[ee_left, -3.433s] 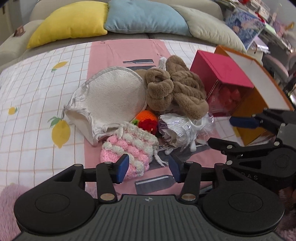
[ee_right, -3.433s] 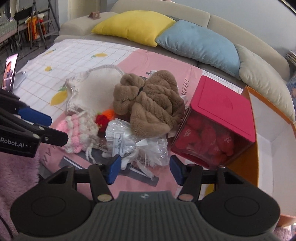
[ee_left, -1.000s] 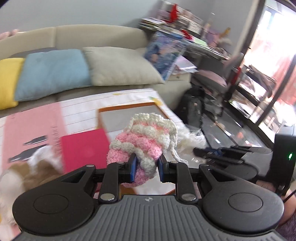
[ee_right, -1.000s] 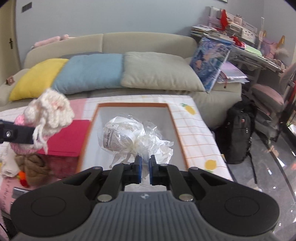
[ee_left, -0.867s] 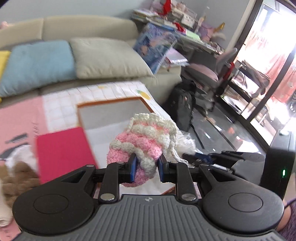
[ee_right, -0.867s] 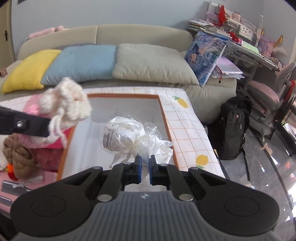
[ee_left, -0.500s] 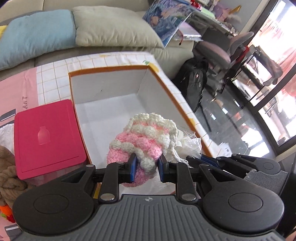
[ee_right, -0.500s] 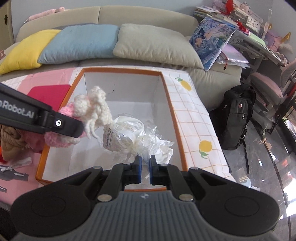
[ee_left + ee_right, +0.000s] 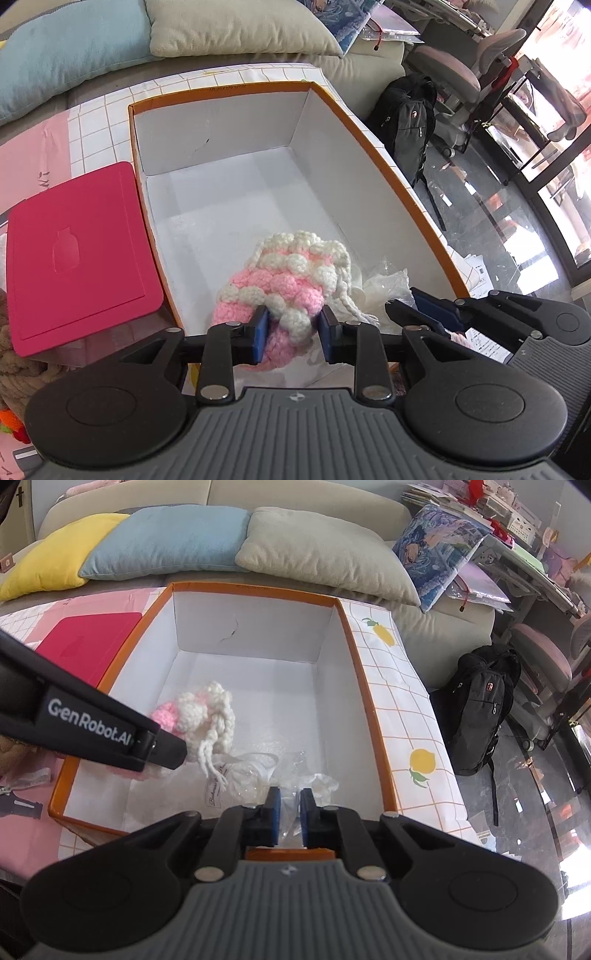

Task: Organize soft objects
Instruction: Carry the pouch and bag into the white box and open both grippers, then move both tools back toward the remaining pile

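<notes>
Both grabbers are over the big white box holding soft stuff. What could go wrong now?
1. The yarn strings of the pink-and-white crochet pouch dangle onto the clear plastic bag. They might snag, so one item drags the other.
2. The right gripper has only a thin fold of that plastic bag; it might cling to the fingers when they open.
3. The left gripper holds the pouch close to the box's near wall, so it might catch the orange rim.
</notes>
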The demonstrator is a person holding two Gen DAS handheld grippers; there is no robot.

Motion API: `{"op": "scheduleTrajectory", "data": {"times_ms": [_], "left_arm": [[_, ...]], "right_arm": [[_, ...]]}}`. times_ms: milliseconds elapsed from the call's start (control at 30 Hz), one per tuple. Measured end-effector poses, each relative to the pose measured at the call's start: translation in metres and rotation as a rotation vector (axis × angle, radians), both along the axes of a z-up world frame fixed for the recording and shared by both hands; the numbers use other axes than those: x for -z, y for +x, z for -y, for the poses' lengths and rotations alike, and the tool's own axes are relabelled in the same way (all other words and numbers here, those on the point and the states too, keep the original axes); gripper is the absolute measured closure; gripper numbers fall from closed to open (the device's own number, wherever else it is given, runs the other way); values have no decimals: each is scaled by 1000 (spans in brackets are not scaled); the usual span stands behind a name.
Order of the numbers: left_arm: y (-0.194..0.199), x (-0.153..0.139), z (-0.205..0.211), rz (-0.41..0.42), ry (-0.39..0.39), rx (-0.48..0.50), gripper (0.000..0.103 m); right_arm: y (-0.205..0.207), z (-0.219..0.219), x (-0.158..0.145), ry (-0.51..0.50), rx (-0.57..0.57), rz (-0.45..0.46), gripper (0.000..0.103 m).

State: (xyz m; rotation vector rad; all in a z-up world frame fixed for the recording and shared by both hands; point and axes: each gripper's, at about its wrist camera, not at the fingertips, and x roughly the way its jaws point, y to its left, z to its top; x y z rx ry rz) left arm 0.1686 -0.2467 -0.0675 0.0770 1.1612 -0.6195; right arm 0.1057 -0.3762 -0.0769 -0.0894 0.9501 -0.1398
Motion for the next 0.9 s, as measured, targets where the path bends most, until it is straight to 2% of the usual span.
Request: {"op": "scheduleTrajectory", "data": {"times_ms": [67, 100, 200, 233, 267, 400, 633, 800, 900], "left_arm": [[1, 1, -1, -7, 8, -9, 68], [1, 1, -2, -7, 5, -13, 67], [1, -3, -6, 2, -15, -30, 52], [1, -6, -8, 8, -26, -38, 44], [0, -9, -10, 16, -38, -45, 41], [-2, -27, -20, 57, -94, -63, 39], [-19, -67, -49, 225, -198, -91, 38], [-38, -90, -74, 363, -195, -95, 38], [-47, -98, -95, 399, -193, -110, 38]], "right_arm": [[-1, -1, -1, -6, -7, 6, 91], [-1, -2, -1, -8, -10, 7, 87], [-2, -4, -3, -18, -19, 12, 76], [-3, -5, -4, -22, -23, 15, 75], [-3, -6, -6, -25, -26, 18, 74], [-8, -7, -16, -40, -21, 40, 61], [-24, -16, -45, -48, 37, 128, 45], [-36, -34, -66, 10, 67, 225, 33], [-41, -51, -74, 63, 56, 268, 29]]}}
